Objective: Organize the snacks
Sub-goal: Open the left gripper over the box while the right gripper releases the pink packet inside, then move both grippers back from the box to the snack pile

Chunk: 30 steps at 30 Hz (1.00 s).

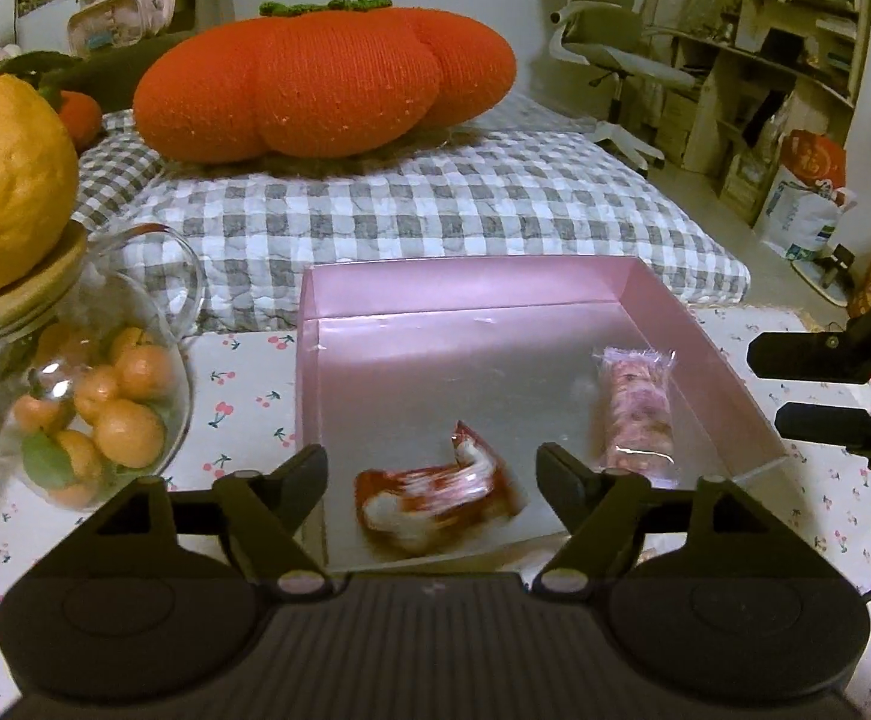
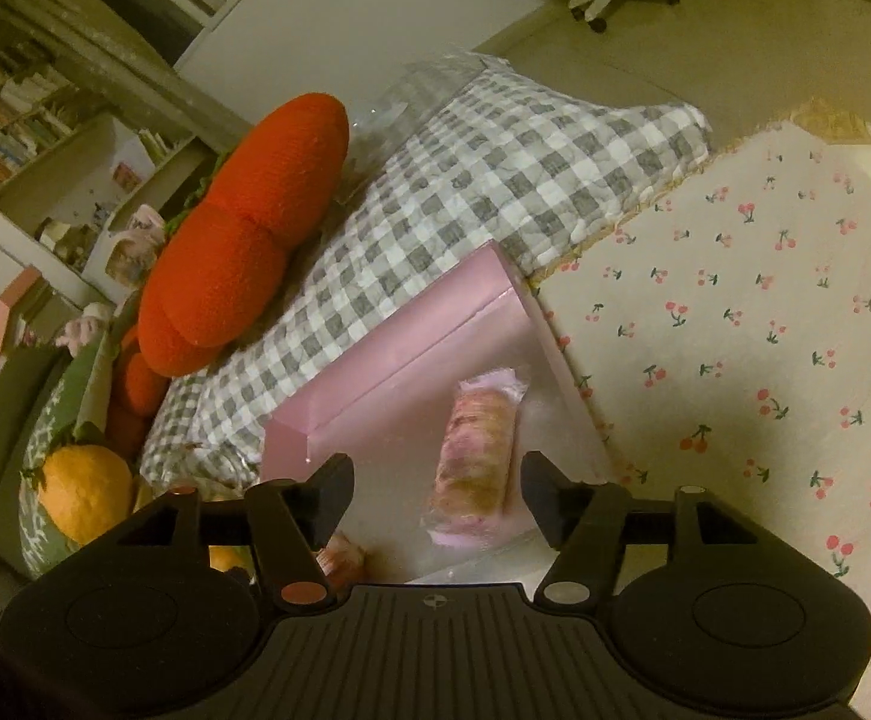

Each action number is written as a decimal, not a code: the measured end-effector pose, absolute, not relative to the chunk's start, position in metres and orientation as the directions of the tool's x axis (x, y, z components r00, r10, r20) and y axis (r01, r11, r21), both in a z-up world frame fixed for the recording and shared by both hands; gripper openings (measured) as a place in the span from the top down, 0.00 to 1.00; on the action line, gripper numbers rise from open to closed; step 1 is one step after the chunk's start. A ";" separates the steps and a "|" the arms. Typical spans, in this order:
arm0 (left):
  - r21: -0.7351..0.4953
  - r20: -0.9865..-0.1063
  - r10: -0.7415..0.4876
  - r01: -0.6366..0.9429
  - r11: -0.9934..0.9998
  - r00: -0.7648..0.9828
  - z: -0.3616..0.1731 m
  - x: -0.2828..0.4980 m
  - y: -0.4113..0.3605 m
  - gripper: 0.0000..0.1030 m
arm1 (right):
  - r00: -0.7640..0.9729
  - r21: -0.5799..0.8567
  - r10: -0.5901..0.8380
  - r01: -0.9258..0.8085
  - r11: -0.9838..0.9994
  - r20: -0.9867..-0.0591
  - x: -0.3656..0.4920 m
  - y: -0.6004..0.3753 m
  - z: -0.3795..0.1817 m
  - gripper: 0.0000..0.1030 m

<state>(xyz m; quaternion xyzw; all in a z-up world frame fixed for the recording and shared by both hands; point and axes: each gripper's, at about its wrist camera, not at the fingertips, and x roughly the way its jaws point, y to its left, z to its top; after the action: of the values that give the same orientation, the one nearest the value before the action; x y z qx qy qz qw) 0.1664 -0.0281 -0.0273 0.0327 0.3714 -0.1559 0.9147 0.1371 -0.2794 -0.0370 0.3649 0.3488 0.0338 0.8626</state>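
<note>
A shallow pink box [image 1: 465, 279] stands on a cherry-print cloth. Inside it lie two wrapped snacks. The red-and-white snack [image 1: 435, 501] is blurred and sits near the front wall, between the fingers of my left gripper [image 1: 432, 468], which is open with its pads clear of it. The pink snack bar [image 1: 639, 408] lies along the box's right side. In the right wrist view this pink bar [image 2: 474, 456] rests on the floor of the box [image 2: 399, 360], between the spread fingers of my right gripper [image 2: 435, 474], untouched. The right gripper [image 1: 766, 387] also shows at the box's right edge.
Left of the box a glass jar [image 1: 93, 408] of small oranges carries a large yellow citrus [image 1: 3, 180] on its wooden lid. Behind lie a checked quilt [image 1: 405, 210] and an orange pumpkin cushion [image 1: 315, 84]. The cherry-print cloth [image 2: 735, 330] extends right of the box.
</note>
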 end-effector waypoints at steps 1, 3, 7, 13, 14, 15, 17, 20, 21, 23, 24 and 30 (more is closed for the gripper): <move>-0.057 -0.690 -0.261 0.309 0.949 0.674 -0.026 0.166 -0.027 0.25 | 0.754 0.653 0.313 0.197 0.731 -0.578 0.136 -0.280 -0.036 0.38; -0.061 -0.692 -0.263 0.309 0.949 0.672 -0.024 0.163 -0.026 0.22 | 0.755 0.657 0.314 0.199 0.727 -0.575 0.134 -0.281 -0.035 0.34; -0.057 -0.696 -0.263 0.313 0.948 0.668 -0.020 0.155 -0.023 0.20 | 0.756 0.655 0.314 0.193 0.731 -0.574 0.127 -0.281 -0.029 0.32; -0.055 -0.706 -0.259 0.314 0.948 0.659 -0.014 0.138 -0.019 0.14 | 0.738 0.598 0.303 0.167 0.784 -0.603 0.115 -0.270 -0.017 0.25; -0.054 -0.707 -0.258 0.314 0.948 0.658 -0.013 0.134 -0.018 0.13 | 0.735 0.584 0.299 0.160 0.796 -0.609 0.114 -0.267 -0.015 0.24; -0.054 -0.708 -0.259 0.316 0.947 0.657 -0.011 0.130 -0.017 0.13 | 0.732 0.573 0.298 0.152 0.805 -0.613 0.112 -0.265 -0.013 0.24; -0.050 -0.713 -0.259 0.320 0.946 0.652 -0.008 0.124 -0.015 0.11 | 0.722 0.555 0.304 0.132 0.821 -0.621 0.107 -0.260 -0.008 0.21; -0.039 -0.726 -0.246 0.318 0.947 0.643 -0.004 0.114 -0.013 0.07 | 0.706 0.535 0.314 0.109 0.838 -0.635 0.098 -0.256 -0.003 0.19; -0.039 -0.733 -0.239 0.312 0.949 0.637 -0.003 0.111 -0.012 0.07 | 0.700 0.526 0.318 0.097 0.845 -0.639 0.094 -0.254 -0.001 0.18; -0.050 -0.746 -0.238 0.304 0.951 0.622 0.000 0.106 -0.009 0.06 | 0.695 0.511 0.321 0.078 0.856 -0.643 0.086 -0.251 0.002 0.16; -0.058 -0.751 -0.240 0.300 0.952 0.616 0.001 0.102 -0.007 0.06 | 0.694 0.501 0.320 0.067 0.863 -0.645 0.082 -0.250 0.004 0.16; -0.100 -0.748 -0.270 0.299 0.949 0.606 0.005 0.082 -0.003 0.01 | 0.688 0.476 0.317 0.047 0.878 -0.653 0.061 -0.249 0.009 0.15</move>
<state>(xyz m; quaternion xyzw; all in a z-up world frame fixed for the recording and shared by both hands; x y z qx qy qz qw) 0.0819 -0.0031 0.0054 0.0176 0.4144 -0.1586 0.8960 0.0613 -0.2494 0.0094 0.2350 0.3875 0.0760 0.8882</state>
